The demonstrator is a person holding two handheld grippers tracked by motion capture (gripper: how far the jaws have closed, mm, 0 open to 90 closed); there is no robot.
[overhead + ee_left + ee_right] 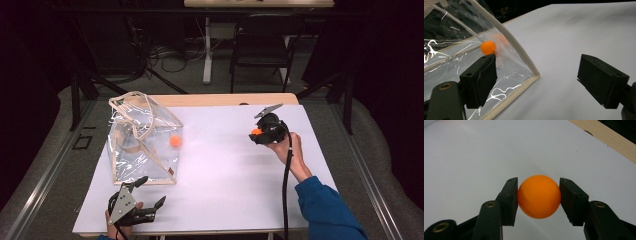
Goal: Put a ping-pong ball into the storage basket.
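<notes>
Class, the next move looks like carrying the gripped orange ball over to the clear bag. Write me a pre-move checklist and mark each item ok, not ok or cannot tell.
1. Small orange ball held between both jaws of the right gripper: ok, a jaw touches each side.
2. White tabletop between that gripper and the clear plastic bag with beige trim free of obstacles: ok.
3. Left gripper open and off the bag: ok, its jaws are apart beside the bag's corner.
4. Bag mouth open enough for the ball: cannot tell.
5. Room inside the bag: ok, one orange ball inside.
</notes>
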